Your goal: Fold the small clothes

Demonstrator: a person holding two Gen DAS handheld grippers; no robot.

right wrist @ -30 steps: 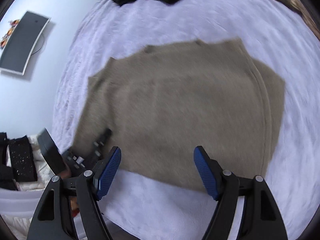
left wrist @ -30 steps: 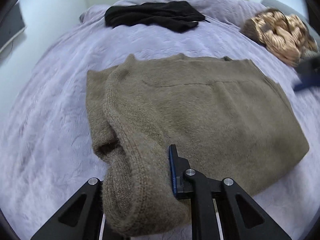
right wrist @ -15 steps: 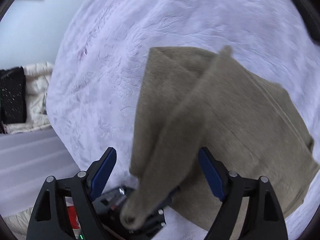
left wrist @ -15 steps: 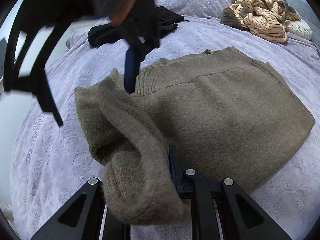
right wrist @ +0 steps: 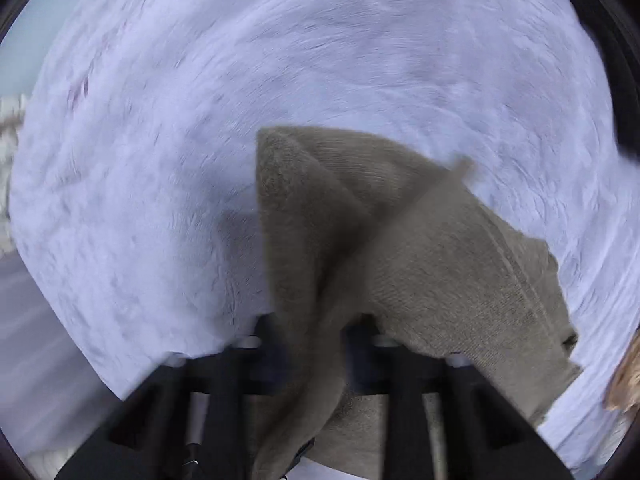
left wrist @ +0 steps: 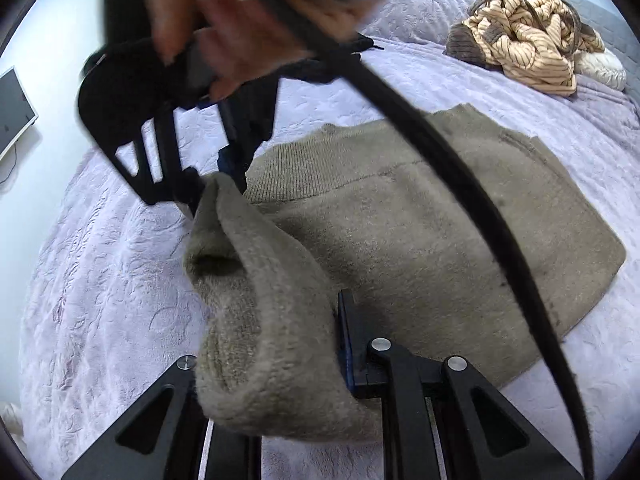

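An olive-brown knitted sweater (left wrist: 400, 240) lies folded on the lilac bed cover (left wrist: 100, 280). My left gripper (left wrist: 280, 344) is shut on its thick near fold, which bulges up between the fingers and hides the left one. My right gripper (left wrist: 216, 188), held by a hand (left wrist: 248, 40), comes down on the sweater's far left corner. In the right wrist view the jaws of the right gripper (right wrist: 316, 336) are closing, with a raised ridge of the sweater (right wrist: 420, 248) pinched between them.
A black garment (left wrist: 312, 72) lies at the far side of the bed and a tan striped garment (left wrist: 528, 52) is heaped at the far right. A black strap (left wrist: 460, 184) hangs across the left wrist view. A monitor (left wrist: 12, 112) stands at the left.
My right gripper swung across from the sweater's right side to its far left corner, dropped onto it and went from wide open to pinching the cloth. The left gripper kept its grip and rolled slightly.
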